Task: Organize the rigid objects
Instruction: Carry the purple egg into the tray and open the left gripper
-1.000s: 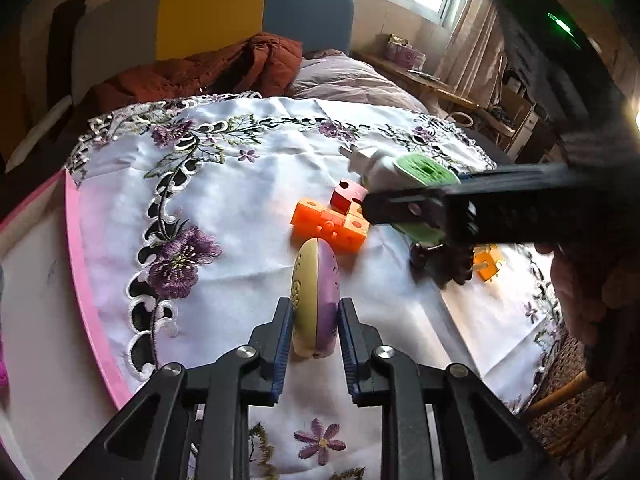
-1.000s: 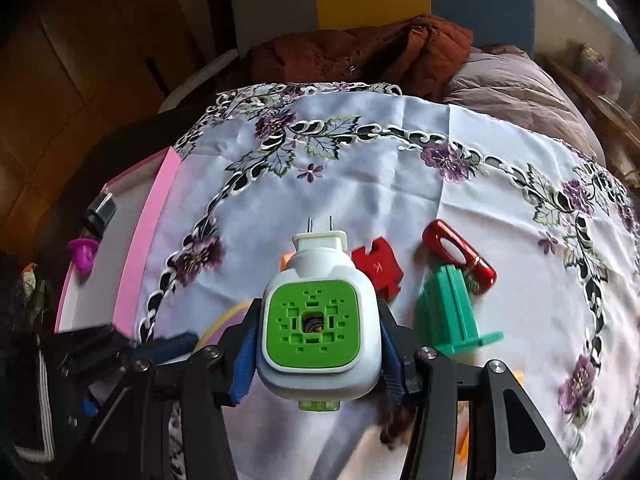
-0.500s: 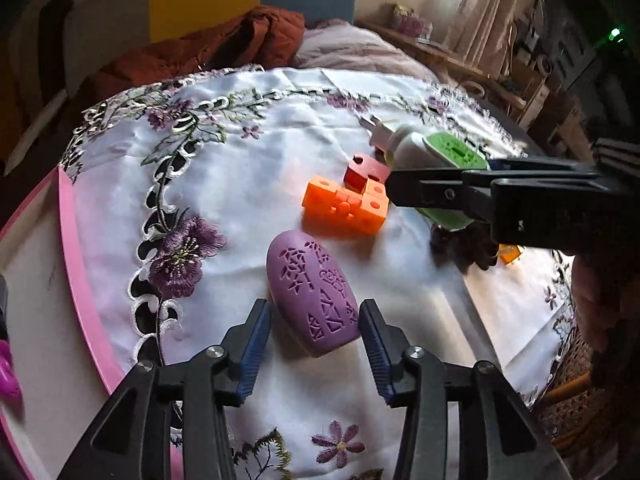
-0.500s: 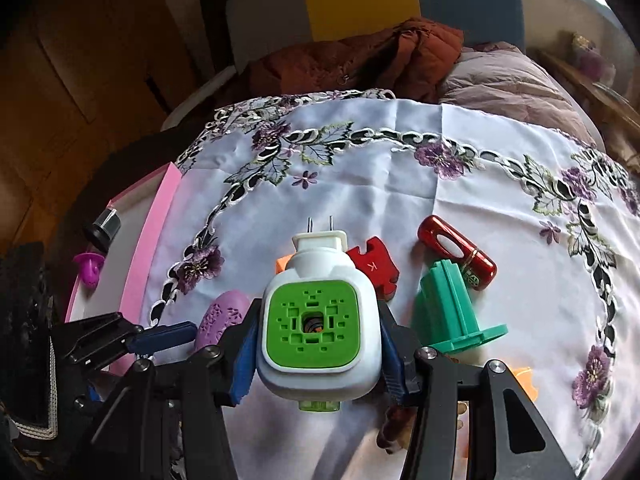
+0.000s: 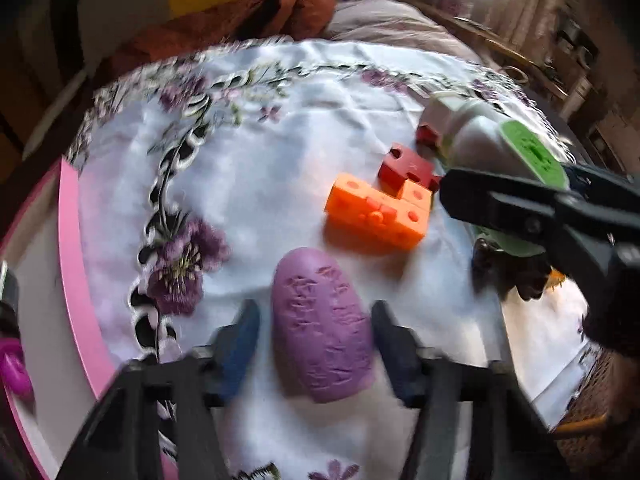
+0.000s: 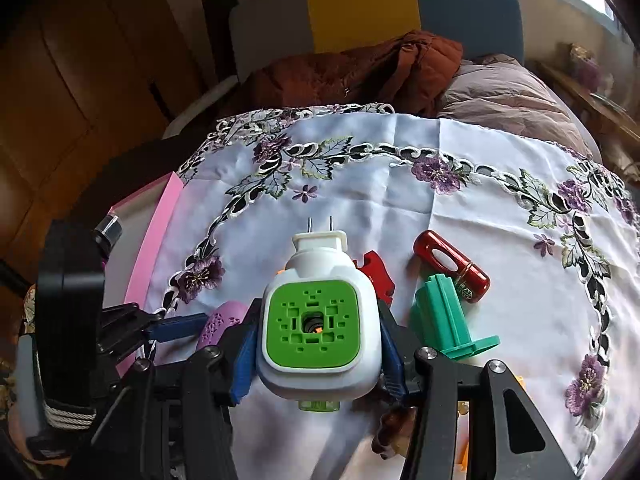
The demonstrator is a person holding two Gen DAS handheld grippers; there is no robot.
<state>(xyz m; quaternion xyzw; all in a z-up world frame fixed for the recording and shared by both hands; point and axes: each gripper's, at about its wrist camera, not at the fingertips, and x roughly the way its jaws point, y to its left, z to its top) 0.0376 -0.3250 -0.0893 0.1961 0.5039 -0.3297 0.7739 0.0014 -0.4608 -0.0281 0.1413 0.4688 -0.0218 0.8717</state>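
On the left edge of the table sits a pink-rimmed tray [image 5: 76, 264], probably where the sorted pieces go. Beside it, the left gripper [image 5: 316, 328] straddles a purple oval piece [image 5: 322, 328] lying flat on the embroidered cloth [image 5: 280, 128]; its jaws have just been closing, yet gaps show on both sides, so nothing is pinched. This looks like a re-grasp, and the next move calls for closing squarely on the oval's flanks before lifting toward the tray. Further right lie an orange block [image 5: 376, 210] and a red block [image 5: 406, 168], touching. At the right, the right gripper [image 6: 318, 336] holds a white-and-green plug-in device [image 6: 318, 320] clamped above the cloth, waiting for its place.
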